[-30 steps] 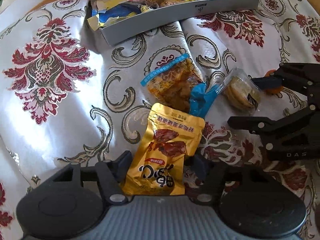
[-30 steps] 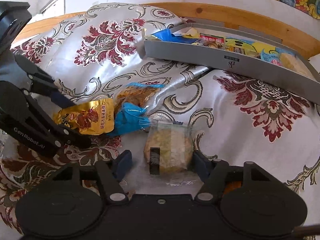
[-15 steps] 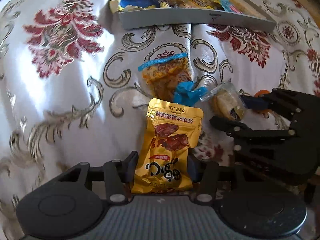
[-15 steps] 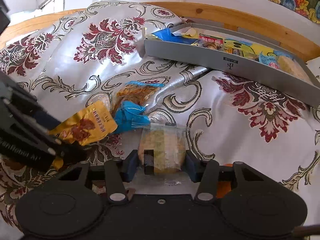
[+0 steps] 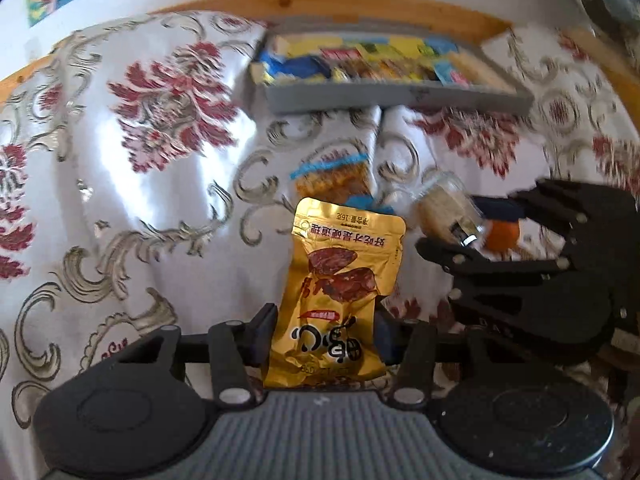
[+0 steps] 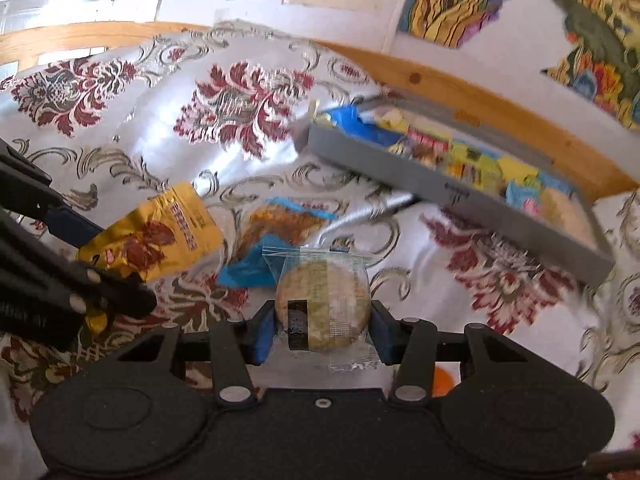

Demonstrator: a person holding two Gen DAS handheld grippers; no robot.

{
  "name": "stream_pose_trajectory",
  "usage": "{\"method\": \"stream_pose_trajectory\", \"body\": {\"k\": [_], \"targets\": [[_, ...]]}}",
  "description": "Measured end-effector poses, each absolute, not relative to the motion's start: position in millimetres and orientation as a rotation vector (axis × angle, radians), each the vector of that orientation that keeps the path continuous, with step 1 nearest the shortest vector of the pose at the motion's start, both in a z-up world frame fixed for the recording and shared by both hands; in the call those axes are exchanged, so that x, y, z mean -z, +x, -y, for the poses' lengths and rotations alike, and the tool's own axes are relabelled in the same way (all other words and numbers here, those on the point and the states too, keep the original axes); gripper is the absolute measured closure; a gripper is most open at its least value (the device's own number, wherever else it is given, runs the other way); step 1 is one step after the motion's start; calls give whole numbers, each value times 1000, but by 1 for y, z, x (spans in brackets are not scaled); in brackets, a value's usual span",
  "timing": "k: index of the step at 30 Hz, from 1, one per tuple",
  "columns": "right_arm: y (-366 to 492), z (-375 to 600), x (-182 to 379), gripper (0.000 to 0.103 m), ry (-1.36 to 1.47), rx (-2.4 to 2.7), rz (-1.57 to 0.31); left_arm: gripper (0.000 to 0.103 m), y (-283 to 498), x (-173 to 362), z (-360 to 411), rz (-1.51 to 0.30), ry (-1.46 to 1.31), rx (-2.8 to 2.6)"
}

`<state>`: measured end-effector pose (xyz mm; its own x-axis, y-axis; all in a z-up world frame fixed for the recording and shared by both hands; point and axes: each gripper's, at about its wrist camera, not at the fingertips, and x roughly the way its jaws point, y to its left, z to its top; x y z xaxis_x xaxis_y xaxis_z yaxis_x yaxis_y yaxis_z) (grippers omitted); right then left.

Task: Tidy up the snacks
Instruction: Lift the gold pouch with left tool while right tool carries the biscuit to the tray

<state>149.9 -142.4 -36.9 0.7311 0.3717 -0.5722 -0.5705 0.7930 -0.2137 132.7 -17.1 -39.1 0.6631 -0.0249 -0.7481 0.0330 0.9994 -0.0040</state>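
so, where we stand: partway through, by our judgement; two snacks are in our grips and two more lie loose on the cloth.
left hand-held gripper (image 5: 324,330): narrowed onto the gold pouch (image 5: 340,292), gripping its lower end, with the pouch standing up clear of the cloth.
right hand-held gripper (image 6: 322,330): closed on the wrapped biscuit (image 6: 322,306), blue pads pressing the clear wrapper from both sides.
grey tray (image 6: 440,184): sits at the far side of the table near the wooden edge, already packed with yellow, blue and red packets; we judge most of the sorting done.
still loose: the orange snack bag (image 6: 280,220) with a blue strip and the blue packet (image 6: 248,272) lie touching each other on the flowered tablecloth (image 5: 168,120), between us and the tray.
what is left: carry both held snacks across to the tray and let them go, then come back for the two loose ones.
room in the tray: hard to tell, since the tray is blurred in both views; we cannot pick out a free gap.
caution: the two hand-held grippers are close together, so they could knock each other on the way over.
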Motion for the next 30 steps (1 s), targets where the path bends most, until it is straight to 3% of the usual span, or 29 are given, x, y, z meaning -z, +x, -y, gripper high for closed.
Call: {"method": "stream_pose_trajectory", "body": {"k": [11, 30], "targets": [[151, 156, 14, 53, -327, -452, -398, 50, 154, 1, 29, -668, 7, 3], [256, 234, -16, 53, -209, -182, -145, 49, 296, -51, 70, -554, -47, -64]]}}
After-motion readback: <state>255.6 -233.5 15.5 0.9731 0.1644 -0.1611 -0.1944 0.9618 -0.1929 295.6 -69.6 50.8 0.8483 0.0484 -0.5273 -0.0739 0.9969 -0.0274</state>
